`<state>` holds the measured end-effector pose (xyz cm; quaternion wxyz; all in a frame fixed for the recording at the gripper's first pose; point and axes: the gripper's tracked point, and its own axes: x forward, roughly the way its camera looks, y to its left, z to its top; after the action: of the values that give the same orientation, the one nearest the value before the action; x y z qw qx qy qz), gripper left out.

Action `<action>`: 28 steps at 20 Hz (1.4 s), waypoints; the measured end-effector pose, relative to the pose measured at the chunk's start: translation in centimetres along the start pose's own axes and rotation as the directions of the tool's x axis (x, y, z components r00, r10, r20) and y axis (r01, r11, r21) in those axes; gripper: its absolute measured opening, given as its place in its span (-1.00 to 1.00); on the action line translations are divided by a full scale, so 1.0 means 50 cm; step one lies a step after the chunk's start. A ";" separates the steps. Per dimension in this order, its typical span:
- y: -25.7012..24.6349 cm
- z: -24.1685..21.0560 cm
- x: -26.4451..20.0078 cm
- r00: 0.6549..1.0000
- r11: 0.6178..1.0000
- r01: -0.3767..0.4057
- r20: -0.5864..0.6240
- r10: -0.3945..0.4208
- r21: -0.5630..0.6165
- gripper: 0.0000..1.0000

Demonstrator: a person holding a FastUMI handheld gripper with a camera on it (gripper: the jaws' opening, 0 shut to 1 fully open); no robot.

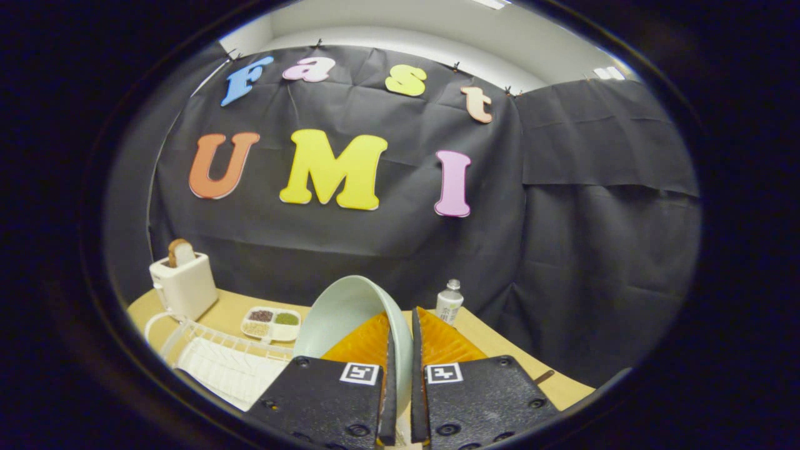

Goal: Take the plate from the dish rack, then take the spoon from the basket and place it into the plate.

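My gripper (400, 350) pinched the plate (344, 312) by its rim, fingers narrow with the edge between them, the pale dish tilted up at 11 o'clock from the tips and lifted clear above the rack (219, 356) at 9 o'clock. I judged the grip thin, so I meant to carry it slowly, keep it level and set it on the bare table (494, 350) at 2 o'clock, short of the bottle (449, 301).
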<state>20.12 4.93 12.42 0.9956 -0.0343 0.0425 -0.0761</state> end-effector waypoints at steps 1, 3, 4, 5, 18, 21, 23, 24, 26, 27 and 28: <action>0.002 0.011 -0.022 1.000 1.000 -0.020 0.013 0.020 0.008 -0.72; 0.004 0.010 -0.070 0.997 0.995 -0.076 0.011 0.075 0.061 -0.72; 0.003 0.002 -0.097 0.995 0.991 -0.102 0.007 0.102 0.082 -0.72; -0.001 -0.009 -0.127 0.992 0.987 -0.127 0.005 0.127 0.097 -0.73; -0.085 -0.378 -0.329 0.945 0.941 -0.211 -0.189 0.266 0.266 -0.73; -0.070 -0.431 -0.331 0.920 0.922 -0.224 -0.243 0.307 0.316 -0.73; -0.064 -0.457 -0.330 0.907 0.918 -0.228 -0.271 0.321 0.325 -0.72; -0.061 -0.464 -0.325 0.903 0.915 -0.229 -0.278 0.327 0.332 -0.72; -0.068 -0.472 -0.312 0.904 0.915 -0.222 -0.280 0.322 0.337 -0.61; -0.071 -0.478 -0.297 0.911 0.921 -0.209 -0.277 0.305 0.329 -0.35; -0.082 -0.472 -0.296 0.919 0.928 -0.198 -0.270 0.288 0.316 -0.18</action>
<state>2.79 1.73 -9.58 0.9725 0.1260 0.1916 0.0396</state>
